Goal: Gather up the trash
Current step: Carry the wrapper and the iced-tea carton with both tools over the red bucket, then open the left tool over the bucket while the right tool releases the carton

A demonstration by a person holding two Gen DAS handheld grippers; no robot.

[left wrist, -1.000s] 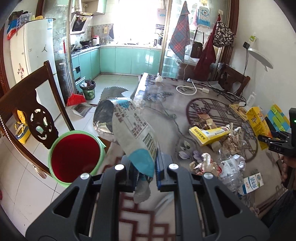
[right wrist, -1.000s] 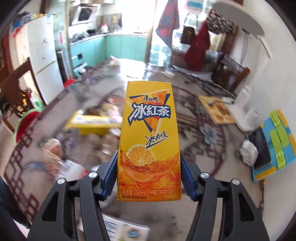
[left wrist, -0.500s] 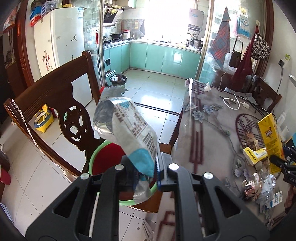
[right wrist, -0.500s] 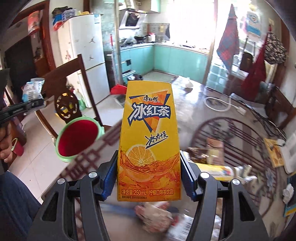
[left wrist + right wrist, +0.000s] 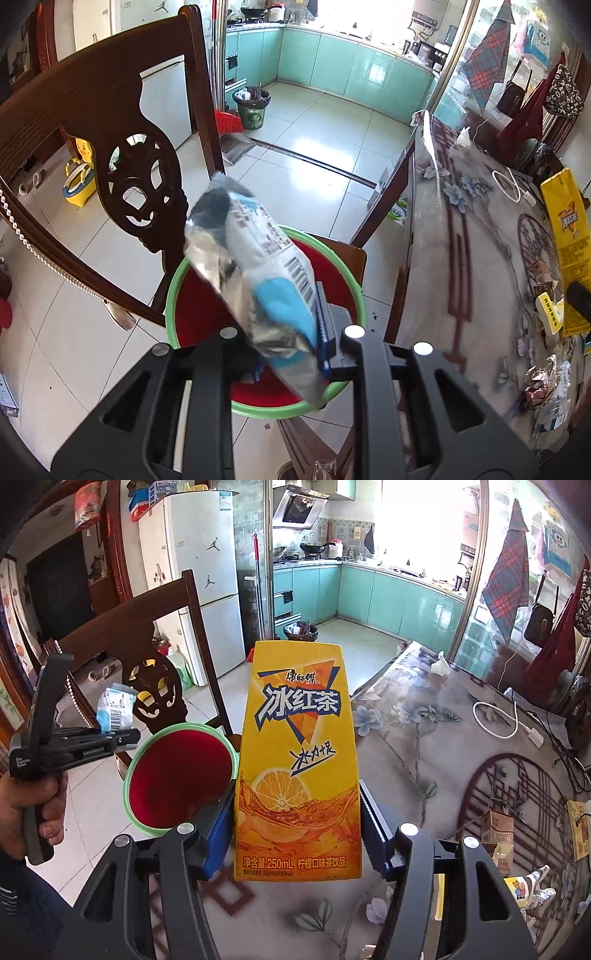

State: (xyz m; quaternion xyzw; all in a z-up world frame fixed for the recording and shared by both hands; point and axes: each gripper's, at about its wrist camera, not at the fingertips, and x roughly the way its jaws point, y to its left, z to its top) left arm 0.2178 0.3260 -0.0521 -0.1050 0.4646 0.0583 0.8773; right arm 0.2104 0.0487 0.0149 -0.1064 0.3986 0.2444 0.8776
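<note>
Left wrist view looks down past the left hand-held gripper (image 5: pixel 291 354) at a green-rimmed red bin (image 5: pixel 192 306) that stands on the seat of a dark wooden chair (image 5: pixel 110 110), just beside the edge of the worktop (image 5: pixel 454 258). Between this hand-held gripper's fingers sits a crinkled silver and blue snack wrapper (image 5: pixel 258 273), tilted up and to the left over the bin's mouth; the jaws are opening, and the wrapper leans against the blue pad on the right while a gap shows on its other side. Right wrist view shows the right hand-held gripper (image 5: pixel 295 845) clamped on an upright yellow iced-tea carton (image 5: pixel 295 760), its blue pads pressing both narrow sides of the carton near the bottom. The carton hangs over the near corner of the worktop, with the bin just to its left in the picture. In the same view a hand (image 5: pixel 26 805) grips the left hand-held gripper's handle at the far left, with the wrapper poking up above it in front of the chair back. More litter lies on the worktop at the right: crumpled foil wrappers (image 5: pixel 543 380) and a small brown carton (image 5: pixel 498 823). A white cable (image 5: pixel 498 720) lies coiled farther back on the worktop.
</note>
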